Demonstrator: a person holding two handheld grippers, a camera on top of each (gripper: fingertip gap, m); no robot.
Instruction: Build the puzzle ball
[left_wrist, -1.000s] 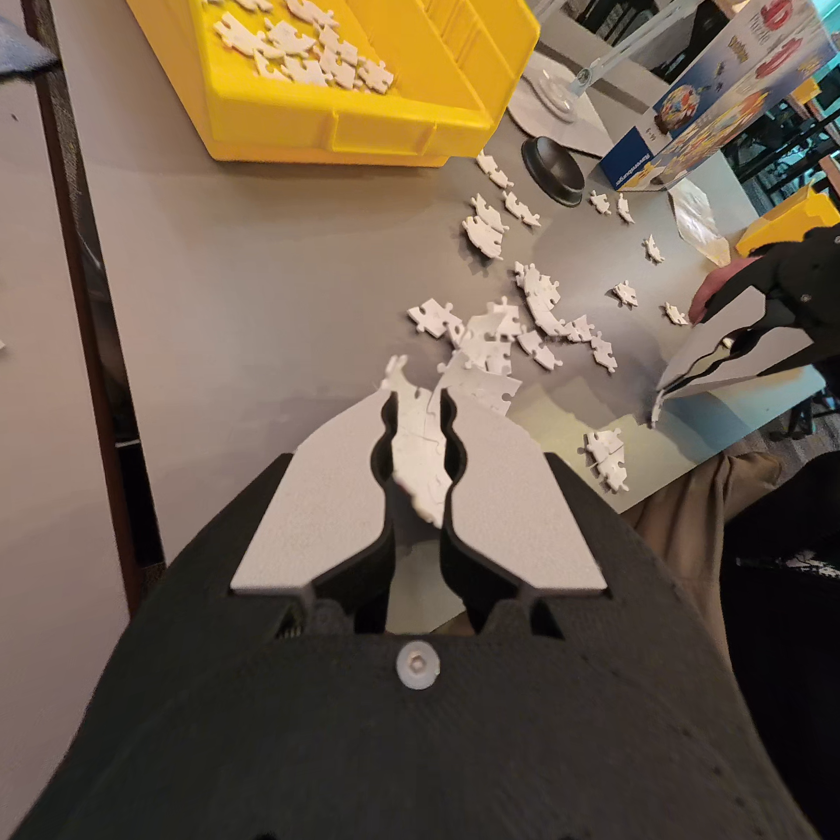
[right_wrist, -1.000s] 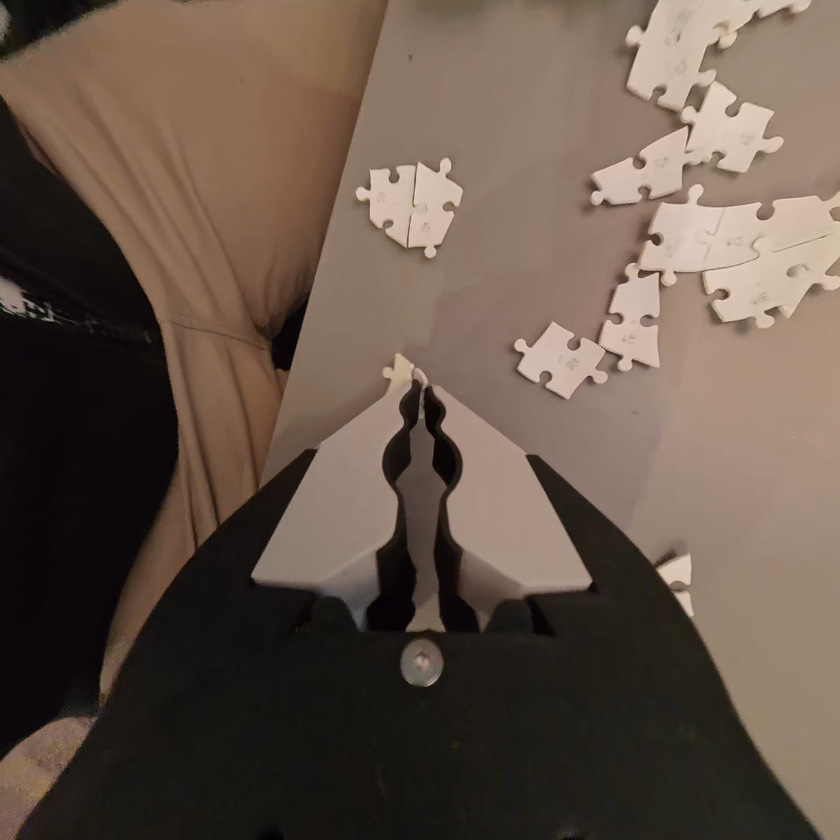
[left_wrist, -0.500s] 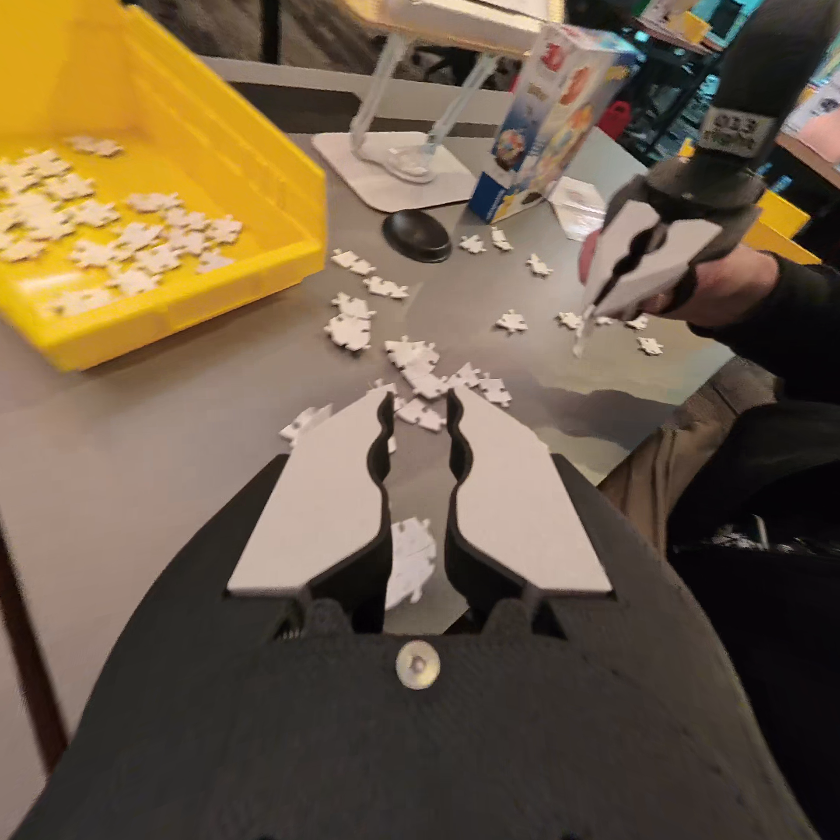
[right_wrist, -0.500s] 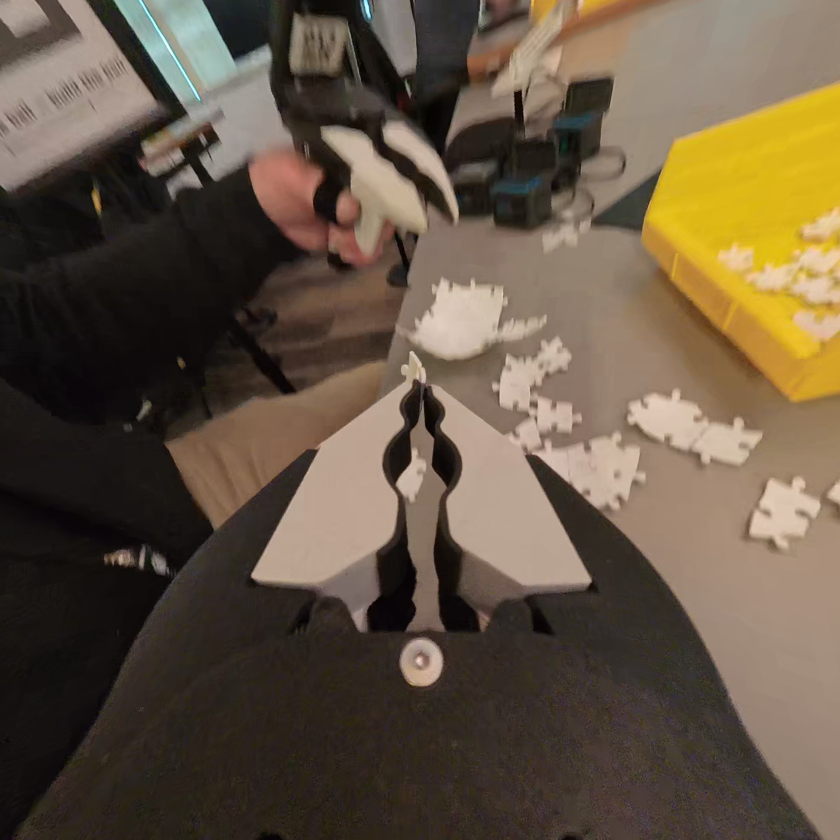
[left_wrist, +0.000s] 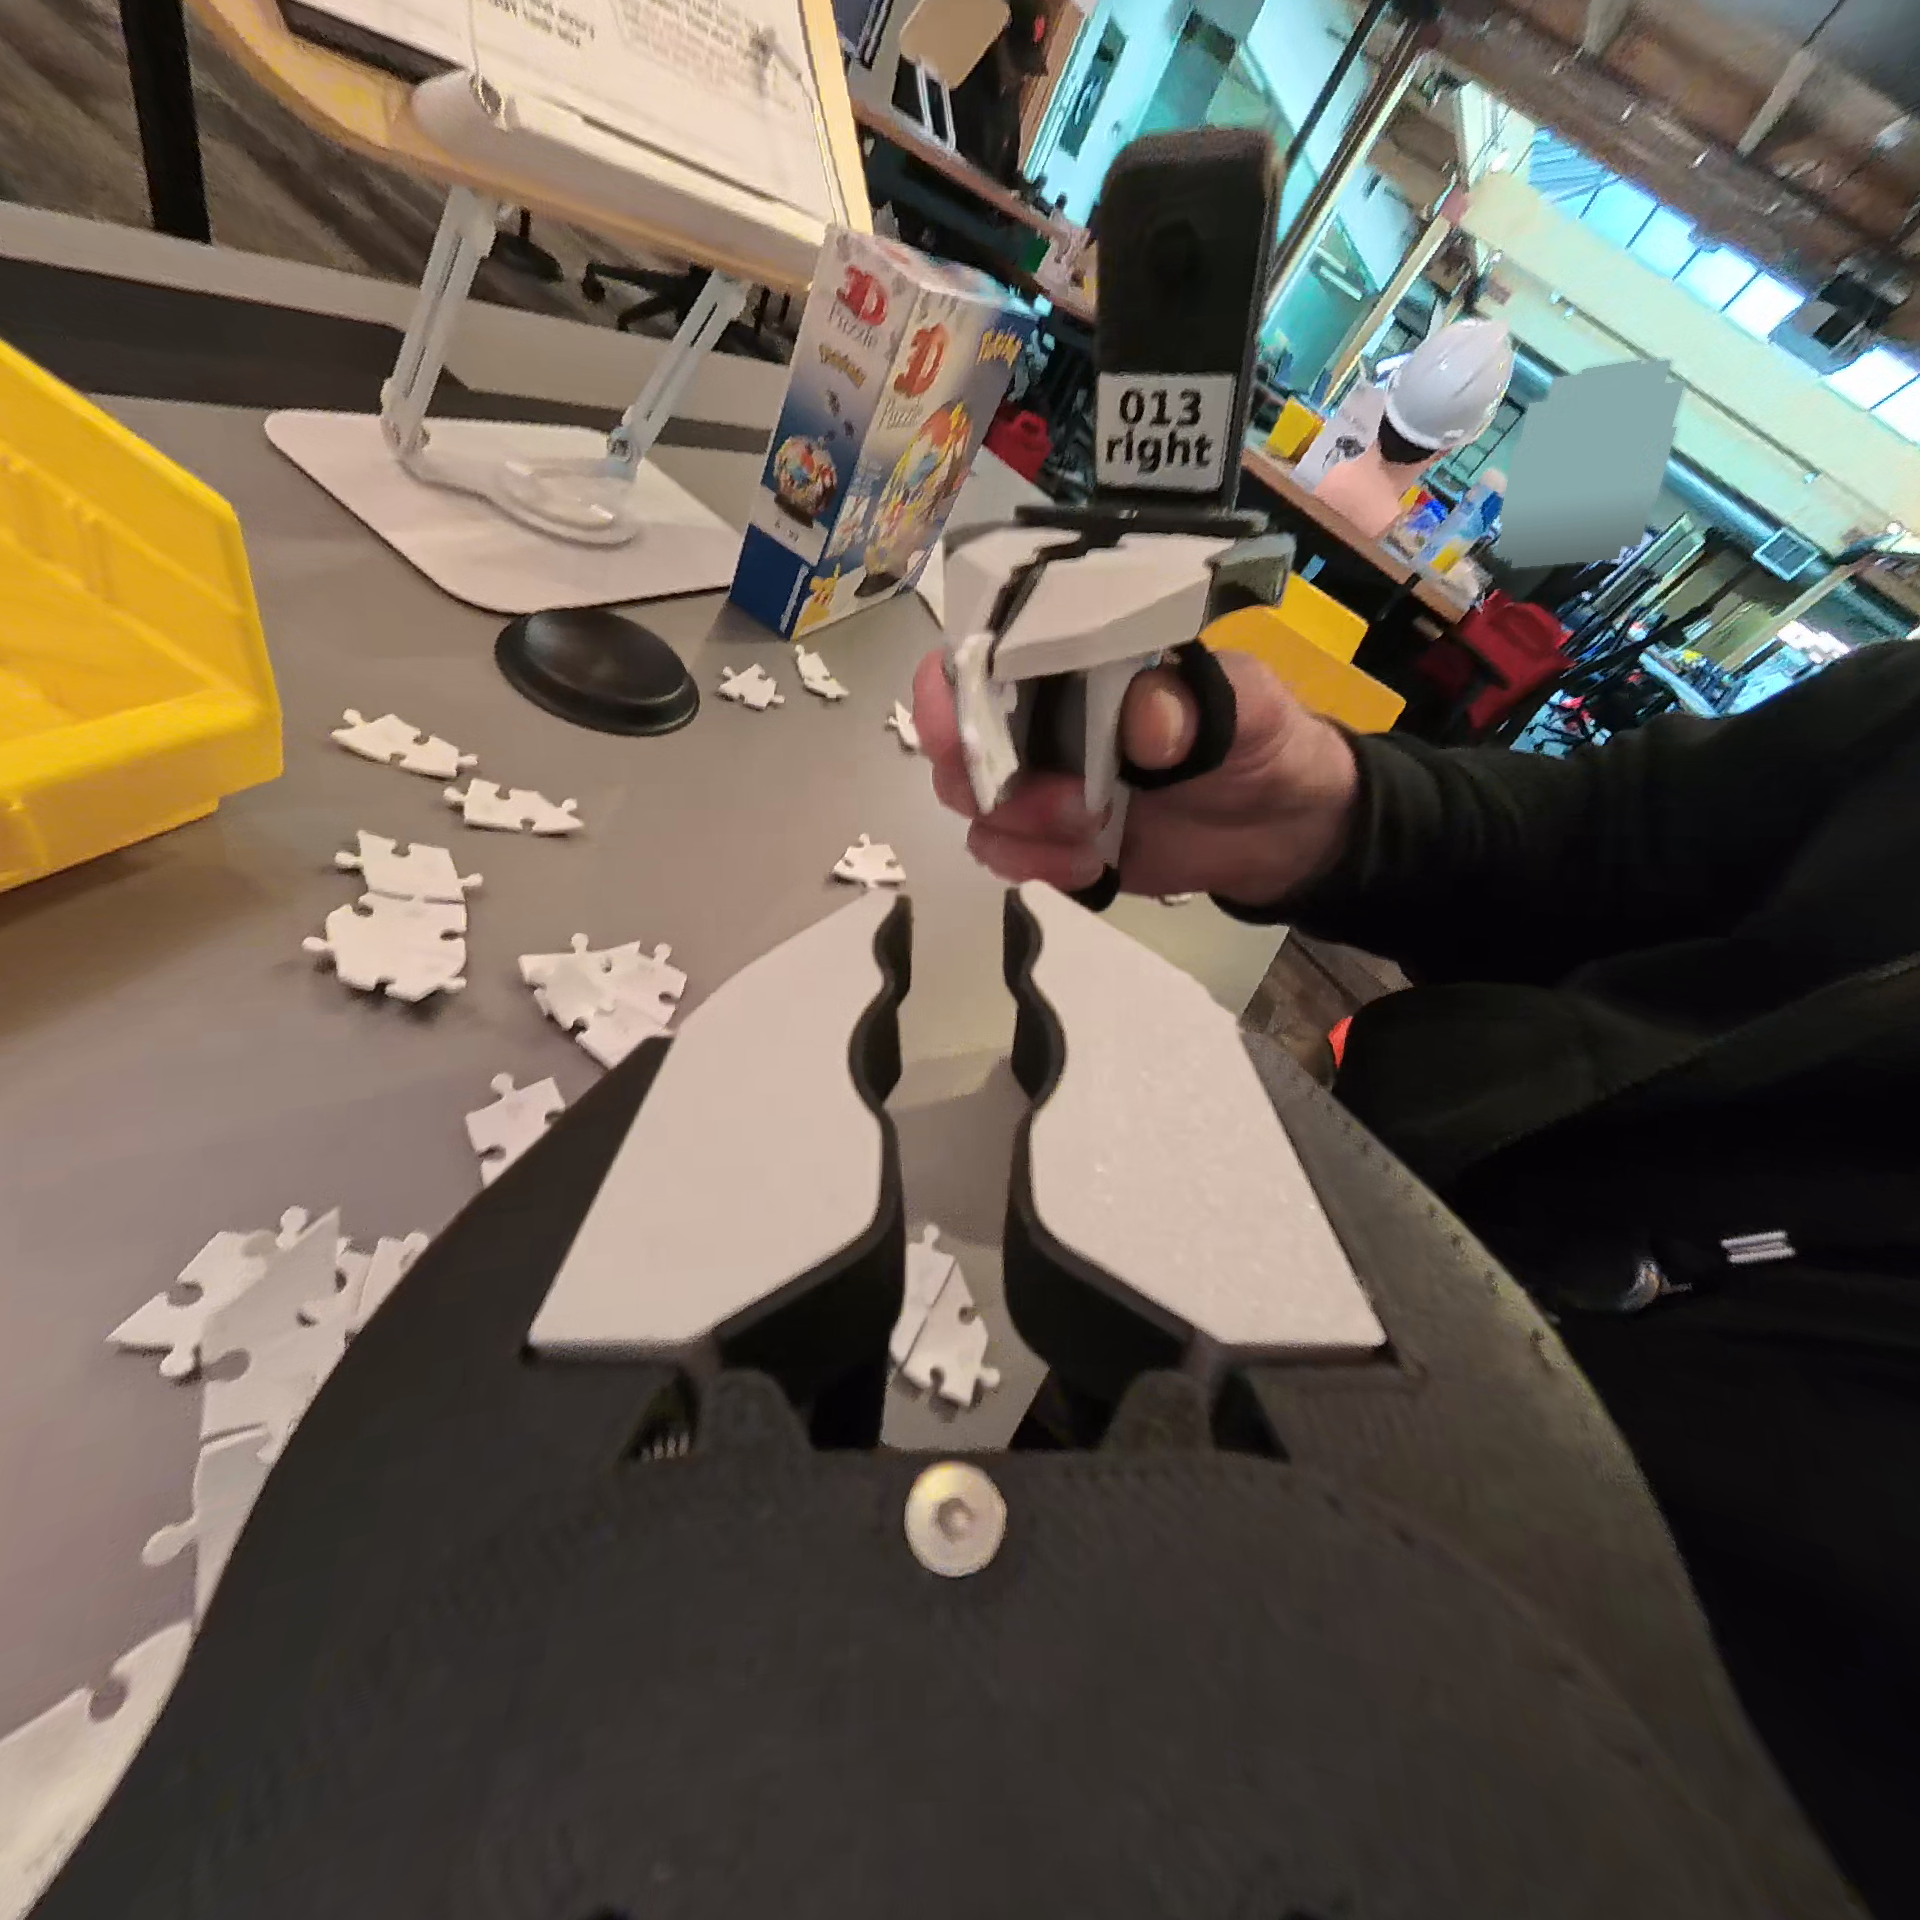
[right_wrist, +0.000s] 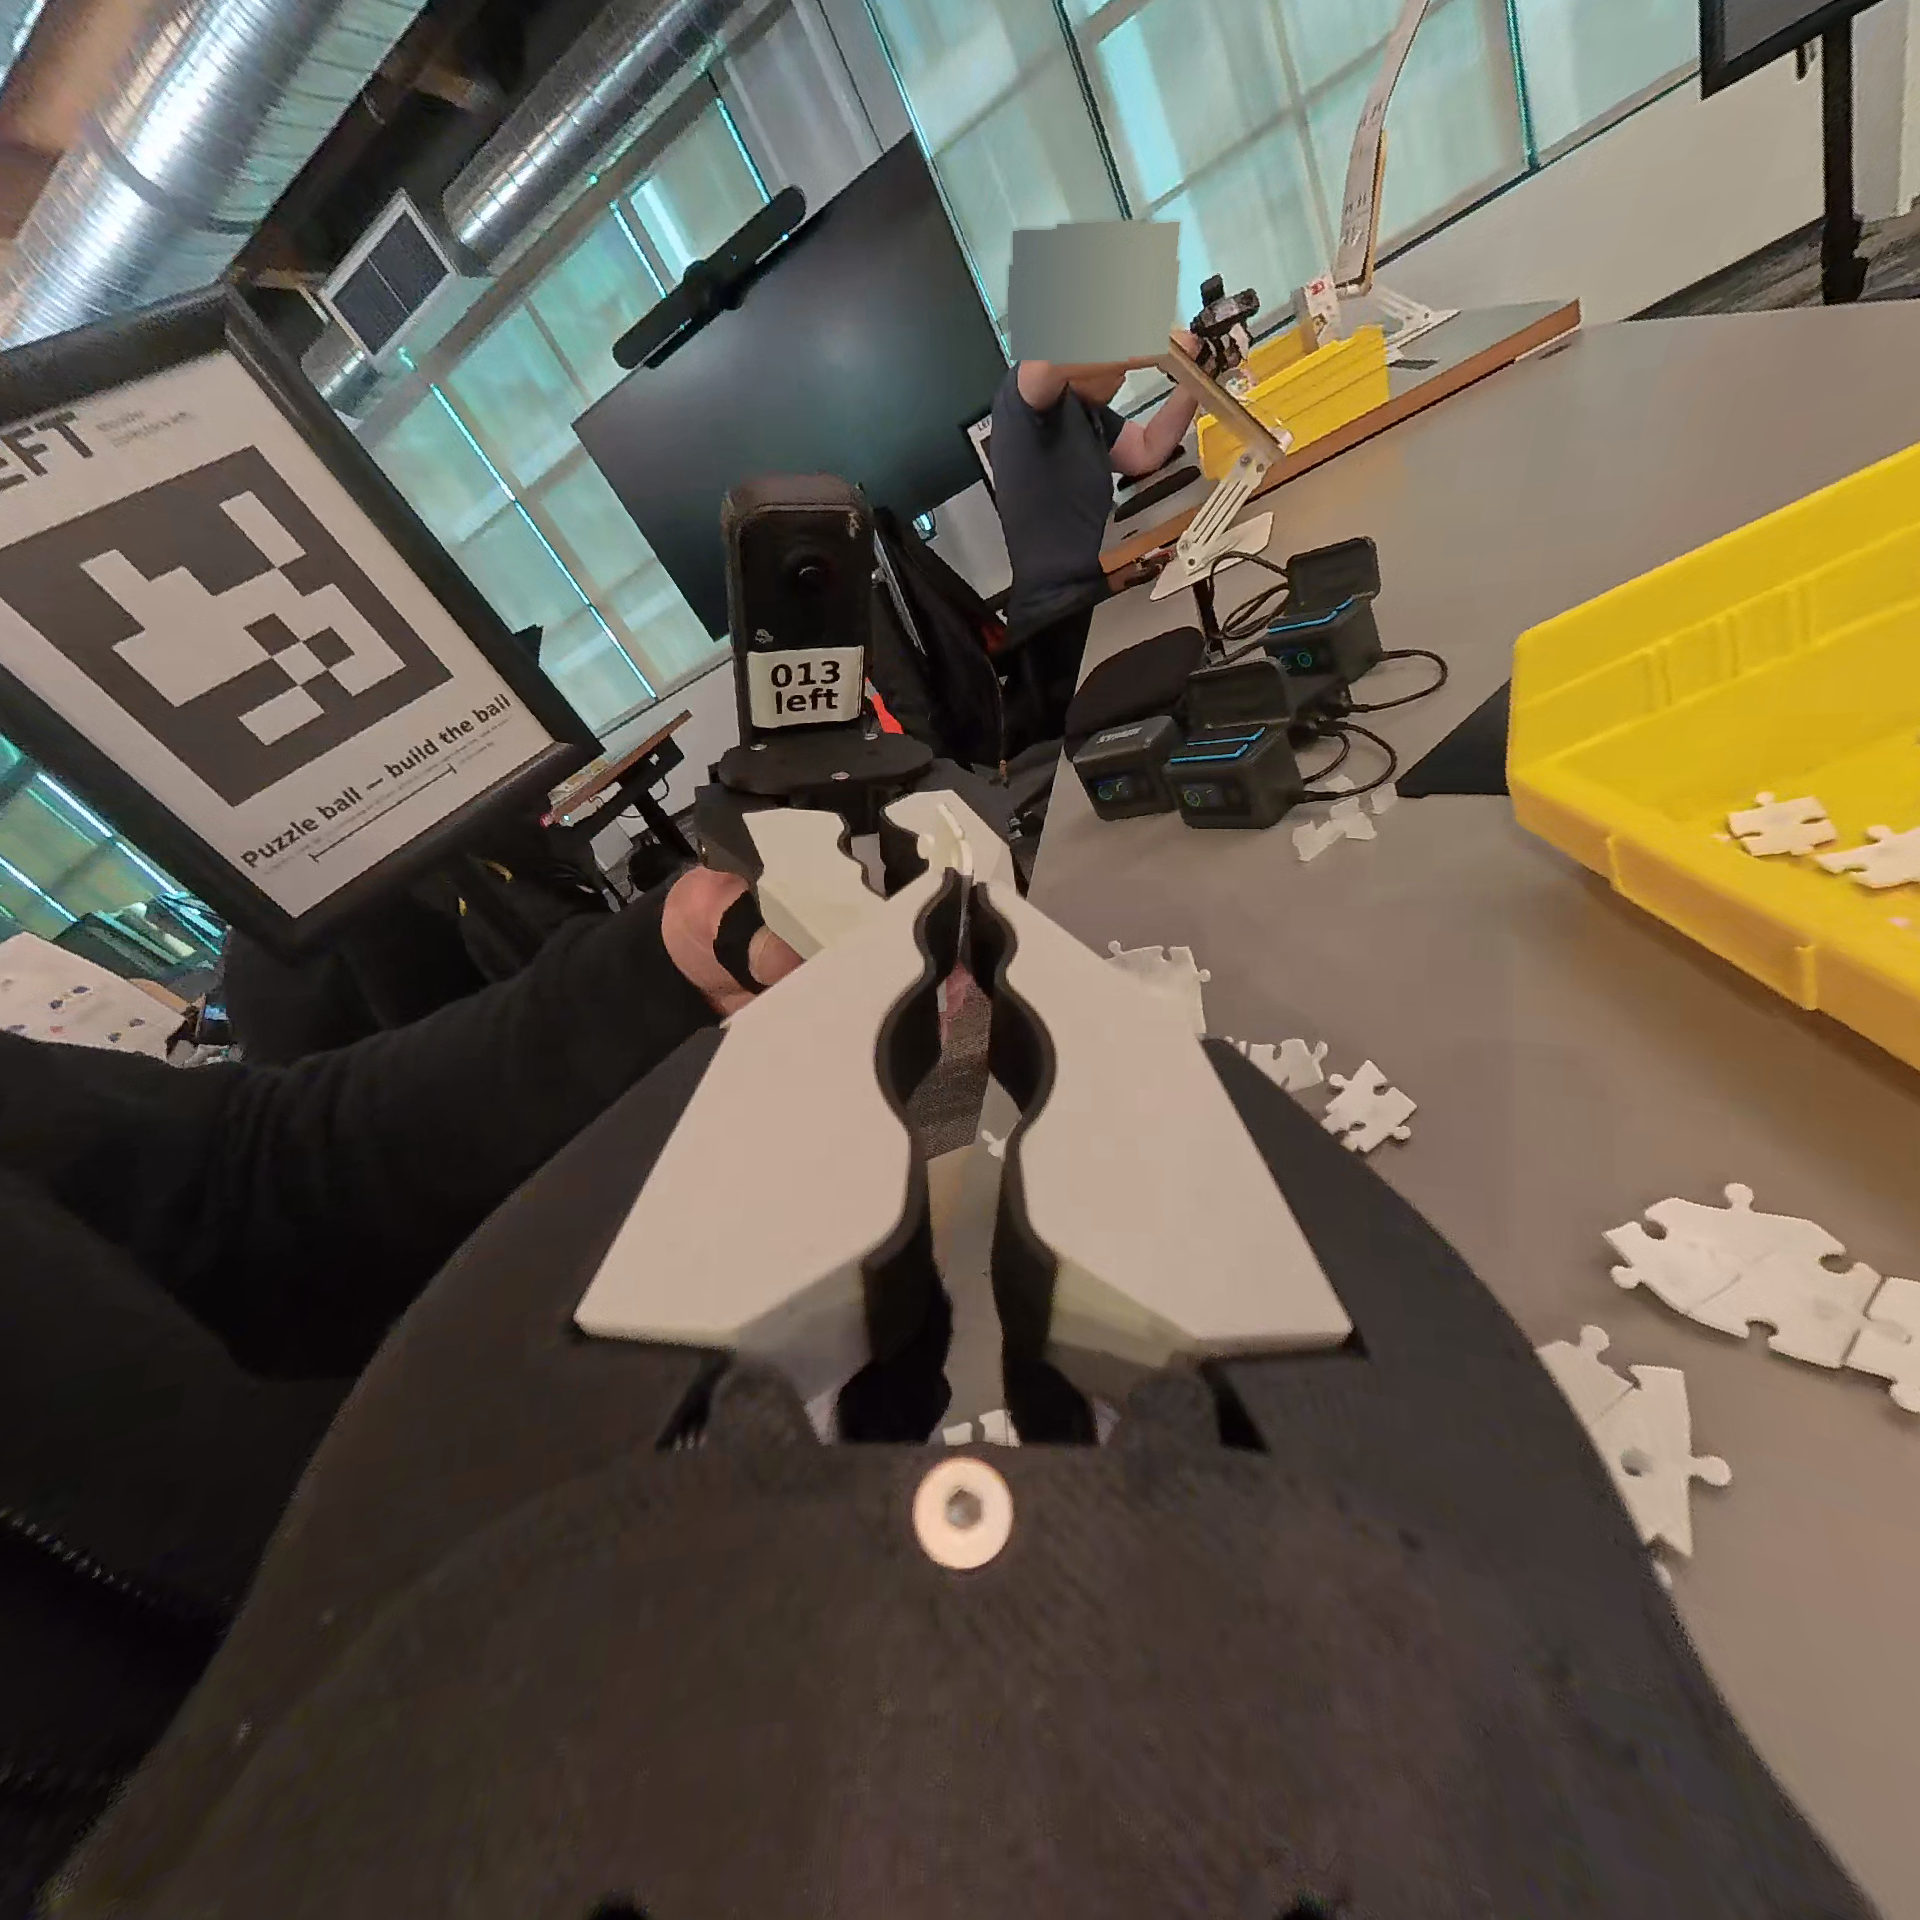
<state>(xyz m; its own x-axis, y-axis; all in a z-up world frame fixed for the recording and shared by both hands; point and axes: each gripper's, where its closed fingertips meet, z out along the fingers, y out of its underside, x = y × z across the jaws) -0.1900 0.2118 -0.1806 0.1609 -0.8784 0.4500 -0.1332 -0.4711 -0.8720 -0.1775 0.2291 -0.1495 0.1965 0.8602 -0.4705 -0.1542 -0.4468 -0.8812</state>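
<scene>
My left gripper (left_wrist: 956, 914) is open and empty above the grey table (left_wrist: 156, 1091). It faces my right gripper (left_wrist: 987, 655), which is held up in a hand and is shut on a white puzzle piece (left_wrist: 982, 727) hanging from its tips. In the right wrist view the right gripper (right_wrist: 966, 888) is closed with the piece edge-on between its tips, and the left gripper (right_wrist: 873, 862) is just beyond it, jaws apart. Loose white pieces (left_wrist: 395, 935) lie on the table. A larger joined section (left_wrist: 239, 1320) lies at lower left, and a joined pair (left_wrist: 940, 1330) lies under the left gripper.
A yellow bin (left_wrist: 125, 686) holding more pieces (right_wrist: 1777, 826) stands at the table's far side. The puzzle box (left_wrist: 883, 488), a black round base (left_wrist: 597, 670) and a white document stand (left_wrist: 520, 499) stand behind. Black devices with cables (right_wrist: 1226, 727) sit at the table end. Both grippers' tips are close together, under 4 cm apart. Both grippers' tips are roughly 30 cm from the black round base (left_wrist: 597, 670).
Both grippers have lifted from the table and turned to face each other. The left gripper no longer has the joined section between its fingers. The right gripper has carried its piece up from the table edge.
</scene>
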